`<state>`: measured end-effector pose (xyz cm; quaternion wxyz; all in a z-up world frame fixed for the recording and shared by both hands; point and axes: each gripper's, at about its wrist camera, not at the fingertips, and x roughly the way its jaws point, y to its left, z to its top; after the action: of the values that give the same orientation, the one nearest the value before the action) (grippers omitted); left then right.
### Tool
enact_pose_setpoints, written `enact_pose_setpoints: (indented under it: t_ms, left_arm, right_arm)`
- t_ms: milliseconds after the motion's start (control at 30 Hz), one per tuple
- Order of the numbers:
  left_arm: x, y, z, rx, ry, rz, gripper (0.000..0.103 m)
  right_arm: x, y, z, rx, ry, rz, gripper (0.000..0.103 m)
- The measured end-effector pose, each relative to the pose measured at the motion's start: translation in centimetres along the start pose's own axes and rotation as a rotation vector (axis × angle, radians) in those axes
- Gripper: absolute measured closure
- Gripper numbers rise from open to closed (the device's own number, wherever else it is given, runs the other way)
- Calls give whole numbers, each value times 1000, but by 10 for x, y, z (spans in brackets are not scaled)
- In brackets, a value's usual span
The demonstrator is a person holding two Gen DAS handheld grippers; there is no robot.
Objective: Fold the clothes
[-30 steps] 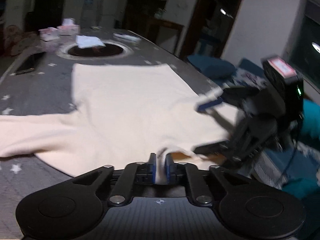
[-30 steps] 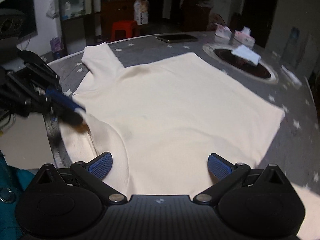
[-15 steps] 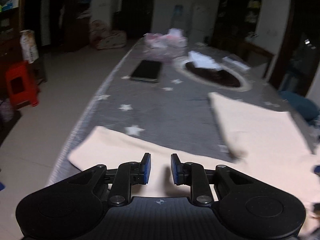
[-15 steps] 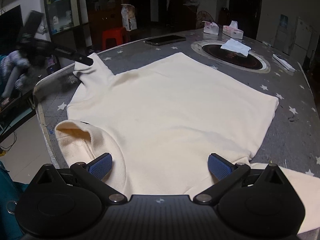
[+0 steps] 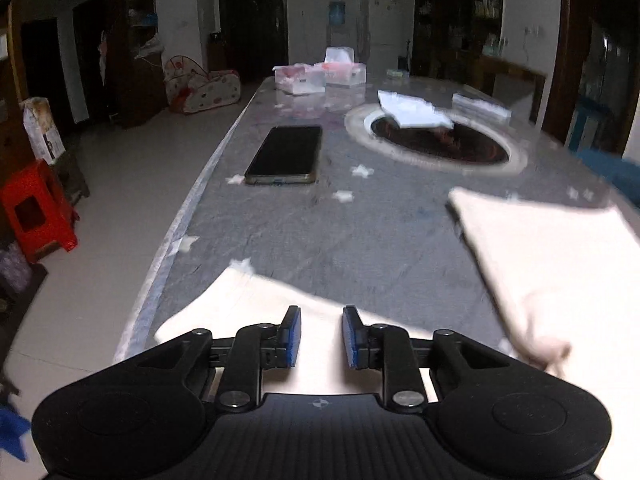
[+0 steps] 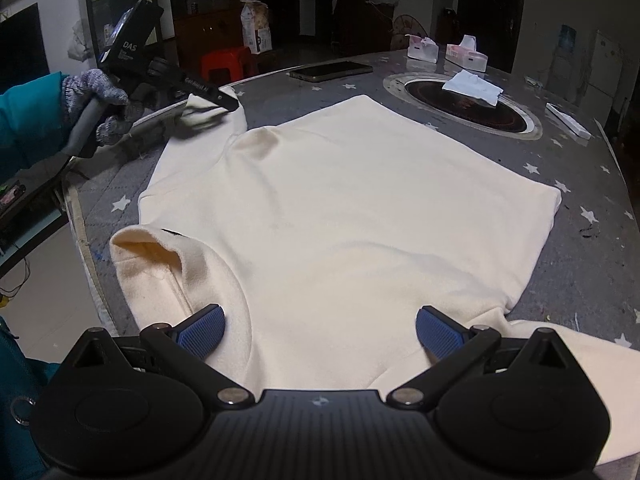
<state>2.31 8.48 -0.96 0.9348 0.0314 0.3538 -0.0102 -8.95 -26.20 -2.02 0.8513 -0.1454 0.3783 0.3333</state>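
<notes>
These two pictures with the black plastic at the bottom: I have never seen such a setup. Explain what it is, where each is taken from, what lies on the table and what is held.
No robot here: a person holds a two-finger tool in each hand, each with a wide-angle camera looking forward along its fingers. The black plastic is the tool itself.

The left-hand view shows the left tool, its blue pads a little apart over one sleeve of a cream sweater. The right-hand view shows the right tool, wide open above the sweater's shoulder area. In it you also see the gloved left hand holding its tool at the far sleeve.

The sweater lies flat on a grey table with a star pattern. Also there: a phone, tissue boxes and a round dark inset with white paper on it.

Neither tool grips anything yet.
</notes>
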Motion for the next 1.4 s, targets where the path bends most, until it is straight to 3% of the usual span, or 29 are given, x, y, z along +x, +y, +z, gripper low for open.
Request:
enact_pose_setpoints:
  t_ms: [433,667,833,1000,1100,1233,1400]
  left_arm:
    - [-70,18,-59,-102,56,156,75]
    - [-77,12,-55,-109,62,167,77]
    - [-88,-25,-40,-60,-12,67,74]
    - [-92,-73,-28,-20,-65,-138,69]
    - [-87,-102,-25,24,-63,-216,69]
    - [-74,-125,-21,50,-53,-268,69]
    - [-57,-132,-28,64,0,-265,69]
  right_arm:
    - [-5,-2,-8,-12,-16,27,0]
    - [-18,-5,-11,27,-47,16,0]
    - [-36,-19,-21,122,-79,-31,0]
    - [-37,-37,-36,215,-58,-87,0]
    - [-41,-41,-44,233,-58,-106,0]
    - [-54,-54,-50,311,-91,-129,0]
    - [-57,-77,-61,410,-123,-181,0]
